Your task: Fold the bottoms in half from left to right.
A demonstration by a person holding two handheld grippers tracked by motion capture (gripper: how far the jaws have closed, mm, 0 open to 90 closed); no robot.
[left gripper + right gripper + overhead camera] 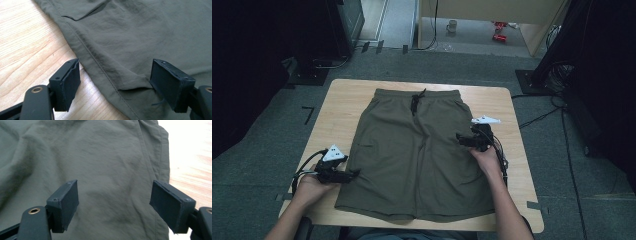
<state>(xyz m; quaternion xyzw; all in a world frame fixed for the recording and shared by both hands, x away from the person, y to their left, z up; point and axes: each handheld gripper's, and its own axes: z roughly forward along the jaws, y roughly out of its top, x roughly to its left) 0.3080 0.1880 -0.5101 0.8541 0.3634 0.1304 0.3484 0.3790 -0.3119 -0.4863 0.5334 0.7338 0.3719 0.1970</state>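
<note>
Grey carpet all round, w/ a pale wood table (pixel 342 100) in the middle and dark racks at both sides. Olive shorts (pixel 412 155) lie flat on the table, waistband at the far edge, hems near the person's edge, covering most of the centre. Black drawstring (pixel 416 101) is knotted at the waistband, ends trailing down the front. Fabric mostly smooth, a few soft creases.

Left gripper (pixel 353 173) sits at the shorts' left side seam, low down near the hem, pointing in across the cloth. Its jaws stand wide apart, nothing clamped. In the left gripper view one pad (pixel 67 82) is over bare wood just beside the seam, the other (pixel 170 83) is over the cloth where a small fold rises against it; can't tell if that pad actually touches. Pocket slit (pixel 87 13) visible further up.

Right gripper (pixel 460 138) is over the right leg, approx. mid-height, pointing inward. Jaws also spread wide, gripping nothing; in the right gripper view both pads (pixel 65 203) hang over plain cloth, w/ the side seam (pixel 147 157) and bright wood beyond it.

Each hand (pixel 312 187) wraps its gripper body, forearms coming in from the near edge. Further off, on the floor past the table: a white mug (pixel 452 26) and some red bits (pixel 499 30).
</note>
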